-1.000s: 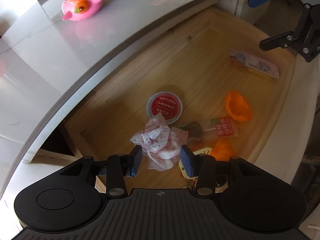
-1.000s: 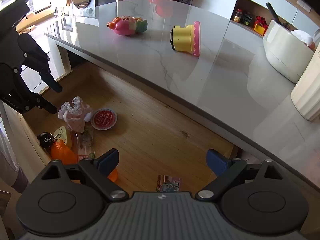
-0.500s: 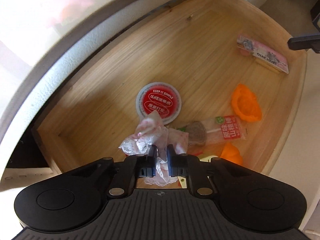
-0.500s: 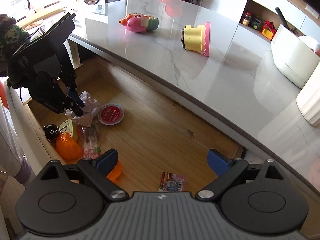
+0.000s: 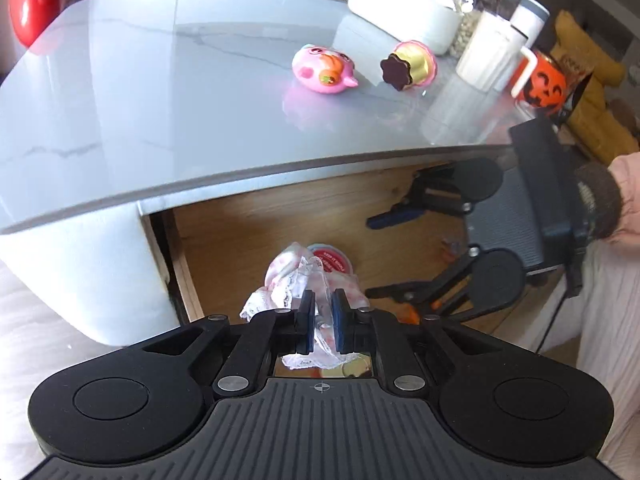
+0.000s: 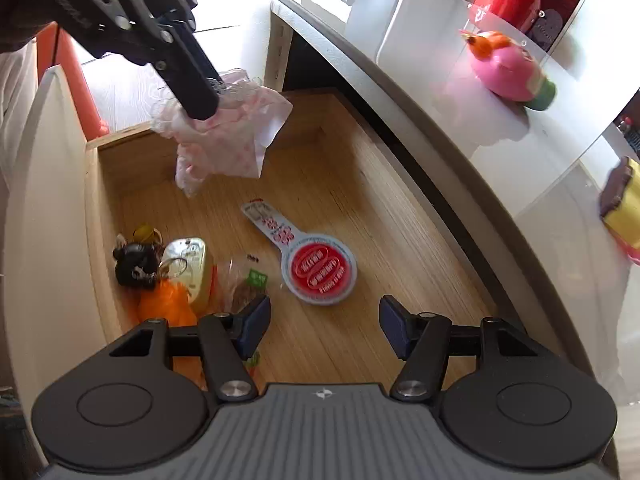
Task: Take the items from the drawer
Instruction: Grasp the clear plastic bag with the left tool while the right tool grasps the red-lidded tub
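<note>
My left gripper [image 5: 322,314] is shut on a crumpled pink-and-white lace cloth [image 5: 294,276] and holds it in the air above the open wooden drawer [image 5: 240,232]. In the right wrist view the same cloth [image 6: 224,136] hangs from the left gripper's fingers [image 6: 196,92] over the drawer's far end. My right gripper [image 6: 324,326] is open above the drawer floor [image 6: 360,184], nothing between its fingers. Below it lie a round red-and-white lid [image 6: 318,270], a snack packet [image 6: 242,284], an orange item [image 6: 168,306], a black keyring charm [image 6: 134,264] and a cream tag [image 6: 192,262].
The grey marble tabletop [image 5: 160,100] overhangs the drawer. On it sit a pink toy [image 5: 324,68], a yellow cupcake toy [image 5: 410,66], a white jar [image 5: 486,56] and a pumpkin mug [image 5: 544,84]. A person's pink sleeve [image 5: 624,200] is at the right. The drawer's white front panel [image 6: 44,208] stands left.
My left gripper shut on the cloth in the drawer and has lifted it clear of the other items. The right gripper has moved lower over the drawer, still open.
</note>
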`<state>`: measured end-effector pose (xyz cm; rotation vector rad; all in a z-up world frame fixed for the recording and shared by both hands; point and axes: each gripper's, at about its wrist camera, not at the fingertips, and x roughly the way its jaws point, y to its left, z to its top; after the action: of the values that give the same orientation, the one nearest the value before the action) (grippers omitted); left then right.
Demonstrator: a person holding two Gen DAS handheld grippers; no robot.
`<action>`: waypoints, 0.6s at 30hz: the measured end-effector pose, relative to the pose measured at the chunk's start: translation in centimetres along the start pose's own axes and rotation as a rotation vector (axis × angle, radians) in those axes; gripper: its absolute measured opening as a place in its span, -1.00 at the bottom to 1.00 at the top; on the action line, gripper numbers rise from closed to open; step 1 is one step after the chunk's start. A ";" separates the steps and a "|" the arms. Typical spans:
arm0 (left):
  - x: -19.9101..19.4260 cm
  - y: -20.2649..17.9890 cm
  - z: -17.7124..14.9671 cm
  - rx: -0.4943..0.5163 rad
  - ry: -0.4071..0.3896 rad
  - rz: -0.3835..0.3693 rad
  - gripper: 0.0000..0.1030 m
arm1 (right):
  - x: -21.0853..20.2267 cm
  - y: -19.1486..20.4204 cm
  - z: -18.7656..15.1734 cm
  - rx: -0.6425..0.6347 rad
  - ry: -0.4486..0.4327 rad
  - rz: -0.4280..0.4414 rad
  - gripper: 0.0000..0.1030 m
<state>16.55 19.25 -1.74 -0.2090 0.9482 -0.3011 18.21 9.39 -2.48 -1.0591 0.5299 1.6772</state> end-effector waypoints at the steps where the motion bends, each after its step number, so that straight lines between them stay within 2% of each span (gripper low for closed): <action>1: -0.1 0.2 -0.2 -0.005 -0.001 -0.007 -0.79 | 0.8 0.0 0.4 0.007 -0.005 0.003 0.28; 6: -0.2 1.2 -0.4 -0.014 0.011 -0.048 -0.79 | 4.6 -0.5 1.2 0.065 -0.031 0.038 0.47; 12: 0.2 0.0 -0.2 0.049 0.014 -0.067 -0.79 | 7.0 -2.2 1.3 0.131 0.050 0.071 0.52; 13: 0.2 -0.2 -0.2 0.057 0.014 -0.061 -0.79 | 6.9 -2.4 1.3 0.128 0.052 0.067 0.49; 14: 0.2 -0.3 -0.2 0.058 0.014 -0.057 -0.79 | 6.9 -2.6 1.4 0.123 0.069 0.081 0.17; 16: 0.1 -0.2 -0.3 0.056 0.014 -0.047 -0.79 | 6.2 -2.8 1.6 0.120 0.092 0.073 0.19; 18: -0.3 -0.2 -0.4 0.053 0.004 -0.043 -0.79 | 4.5 -2.3 1.4 0.056 0.092 0.036 0.19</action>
<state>16.07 19.13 -1.68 -0.1805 0.9397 -0.3658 19.43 13.72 -5.21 -1.0954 0.6546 1.6411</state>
